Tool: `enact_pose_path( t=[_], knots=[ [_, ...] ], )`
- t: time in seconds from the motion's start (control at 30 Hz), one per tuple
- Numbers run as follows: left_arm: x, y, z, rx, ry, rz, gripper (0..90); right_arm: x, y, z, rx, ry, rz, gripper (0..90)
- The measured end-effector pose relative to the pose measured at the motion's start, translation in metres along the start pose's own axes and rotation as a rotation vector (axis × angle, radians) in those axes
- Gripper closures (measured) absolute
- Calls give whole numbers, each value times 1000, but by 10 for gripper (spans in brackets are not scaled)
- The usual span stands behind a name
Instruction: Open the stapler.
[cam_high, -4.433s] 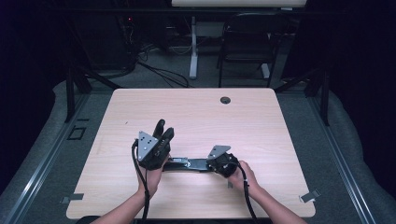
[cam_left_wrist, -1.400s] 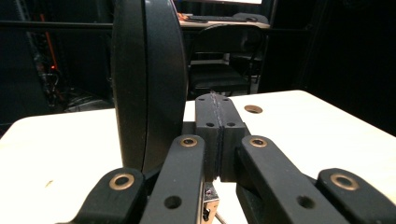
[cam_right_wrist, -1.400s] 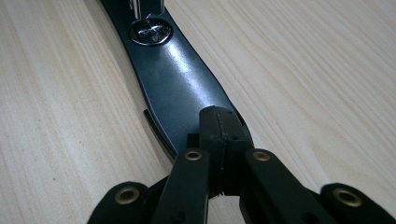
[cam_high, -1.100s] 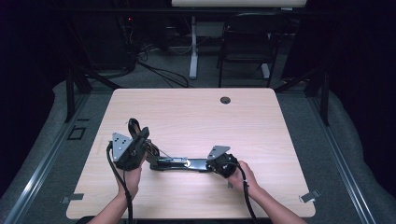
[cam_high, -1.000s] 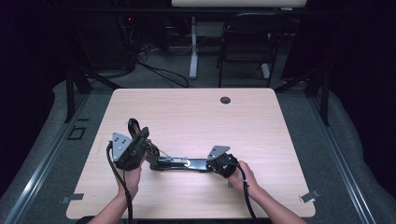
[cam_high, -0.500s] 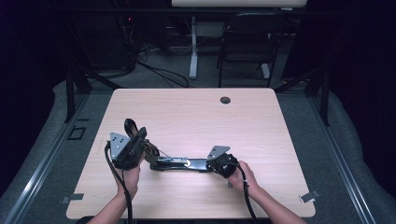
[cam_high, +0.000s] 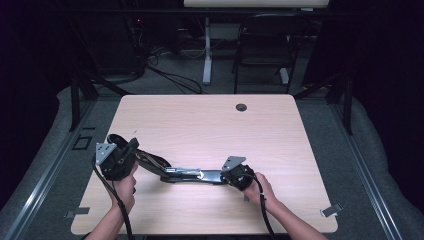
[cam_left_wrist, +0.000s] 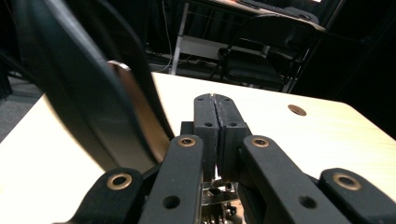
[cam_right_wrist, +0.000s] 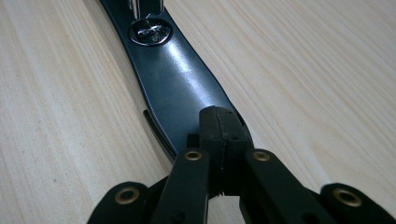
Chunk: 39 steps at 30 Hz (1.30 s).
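A black leather belt (cam_high: 192, 175) lies along the near part of the wooden table (cam_high: 225, 125), with a metal buckle part near its middle. My left gripper (cam_high: 131, 148) is at the belt's left end, jaws pressed together. The strap (cam_left_wrist: 93, 93) curls up in a loop beside its fingers (cam_left_wrist: 205, 121); where the jaws pinch it is hidden. My right gripper (cam_high: 223, 176) is shut on the belt's other end, low on the table. In the right gripper view its jaws (cam_right_wrist: 219, 123) clamp the glossy tip (cam_right_wrist: 182, 79), just short of a round metal stud (cam_right_wrist: 149, 32).
A round cable hole (cam_high: 241, 107) sits near the table's far edge. Small metal clips (cam_high: 330, 211) lie at the near corners. Behind the table stand a black chair (cam_high: 265, 45) and a desk leg with cables on the floor.
My left gripper has travelled left with the belt's end, stretching the strap out along the table and curling a loop above it. The right gripper has stayed put.
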<state>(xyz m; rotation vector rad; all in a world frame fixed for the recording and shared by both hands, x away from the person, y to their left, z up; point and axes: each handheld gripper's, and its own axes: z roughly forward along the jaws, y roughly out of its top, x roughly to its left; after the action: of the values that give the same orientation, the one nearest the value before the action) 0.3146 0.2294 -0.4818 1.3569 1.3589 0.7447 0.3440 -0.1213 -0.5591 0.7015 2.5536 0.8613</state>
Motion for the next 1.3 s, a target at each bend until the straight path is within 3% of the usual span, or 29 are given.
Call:
enact_pose_path(
  t=[0.27,0.4,0.6,0.73,0.93,1.03,1.13,1.3],
  knots=[
    [-1,2,0,2,-21,9,872,0,1,0,5,-4,-2,900],
    [-2,3,1,12,-45,28,805,0,1,0,9,-3,-2,900],
    [-10,7,3,71,-123,85,619,-1,0,0,-1,13,7,900],
    [-18,8,4,110,-168,103,422,-3,0,-1,1,10,15,870],
    [-31,10,-1,109,-199,165,263,-9,-1,-1,1,16,35,728],
    [-34,11,-2,122,-208,186,242,-12,2,-2,32,12,48,611],
    [-37,11,-3,139,-222,207,210,-14,5,-3,79,-18,82,428],
    [-38,10,-9,154,-227,236,162,-18,11,-9,103,-2,137,258]
  ],
)
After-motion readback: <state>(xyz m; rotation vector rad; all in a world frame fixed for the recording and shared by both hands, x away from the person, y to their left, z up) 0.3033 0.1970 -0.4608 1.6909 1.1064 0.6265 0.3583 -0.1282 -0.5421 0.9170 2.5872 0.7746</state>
